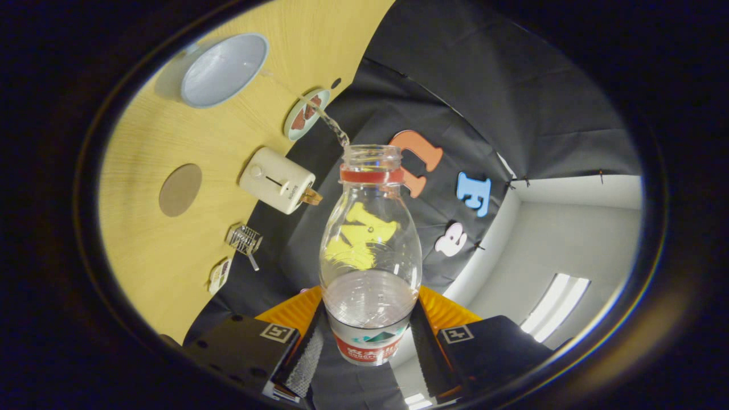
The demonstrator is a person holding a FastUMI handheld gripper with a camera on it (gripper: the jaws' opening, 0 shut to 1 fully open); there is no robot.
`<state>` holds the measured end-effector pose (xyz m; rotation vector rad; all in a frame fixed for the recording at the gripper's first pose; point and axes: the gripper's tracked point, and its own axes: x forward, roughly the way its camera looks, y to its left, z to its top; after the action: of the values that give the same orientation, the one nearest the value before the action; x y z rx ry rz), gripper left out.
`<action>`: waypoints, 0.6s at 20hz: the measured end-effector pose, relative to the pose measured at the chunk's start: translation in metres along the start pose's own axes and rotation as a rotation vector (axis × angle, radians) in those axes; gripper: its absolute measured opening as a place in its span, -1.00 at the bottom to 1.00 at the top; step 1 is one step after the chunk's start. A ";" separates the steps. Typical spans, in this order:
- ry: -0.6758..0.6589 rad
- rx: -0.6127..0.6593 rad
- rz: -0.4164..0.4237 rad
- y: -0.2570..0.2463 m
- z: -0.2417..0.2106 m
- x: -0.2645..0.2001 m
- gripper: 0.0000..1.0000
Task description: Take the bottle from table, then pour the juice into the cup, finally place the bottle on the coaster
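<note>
Tool (369, 336) clamped on bottle (370, 250), both fingers pressing its labelled base. Pickup done; bottle tipped, stream (333, 122) leaving the neck toward the cup (223, 69) on the desk (171, 131). Some liquid left. Coaster (180, 189) placement pending.

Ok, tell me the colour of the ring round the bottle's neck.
Red, on the clear bottle held between the hand-held gripper fingers; gripper view.

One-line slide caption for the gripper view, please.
Gripper shut on tilted clear plastic bottle; a thin stream leaves its open mouth toward the wooden table.
</note>
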<state>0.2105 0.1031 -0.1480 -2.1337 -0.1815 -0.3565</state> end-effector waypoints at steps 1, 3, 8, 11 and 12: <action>0.004 0.000 -0.008 -0.001 -0.002 0.001 0.57; 0.002 -0.004 -0.030 -0.006 -0.002 0.001 0.56; 0.000 -0.006 -0.060 -0.018 -0.005 0.003 0.56; 0.000 -0.009 -0.082 -0.025 -0.005 0.004 0.56; -0.004 -0.011 -0.088 -0.028 -0.004 0.003 0.56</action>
<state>0.2054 0.1148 -0.1227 -2.1421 -0.2772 -0.4059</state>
